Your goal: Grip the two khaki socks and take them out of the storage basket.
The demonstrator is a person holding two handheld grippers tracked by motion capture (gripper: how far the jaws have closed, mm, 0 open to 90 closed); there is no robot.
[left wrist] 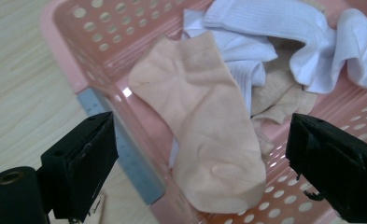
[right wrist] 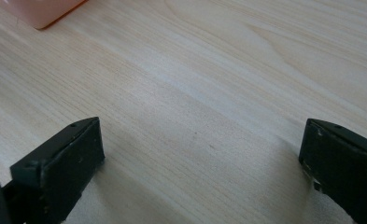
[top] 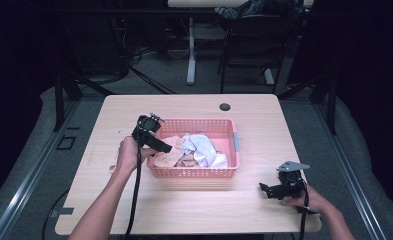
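Observation:
A pink perforated basket (top: 199,121) stands mid-table and holds several socks. A peach sock (left wrist: 204,116) drapes over its near wall (left wrist: 78,46), with white socks (left wrist: 284,32) and a tan one (left wrist: 279,93) behind it. My left gripper (top: 161,146) hangs over the basket's left end, jaws wide apart. In the left gripper view (left wrist: 204,158) the peach sock lies between the jaws, and the pads do not touch it. My right gripper (top: 266,190) rests low at the table's front right, open over bare wood (right wrist: 200,168), with the basket's corner (right wrist: 41,11) far off.
A grey label (left wrist: 120,149) is stuck on the basket's wall. A dark cable hole (top: 225,106) sits near the table's far edge. A pale cloth (top: 113,167) lies on the table by the left hand. Chairs and desk legs stand beyond the table.

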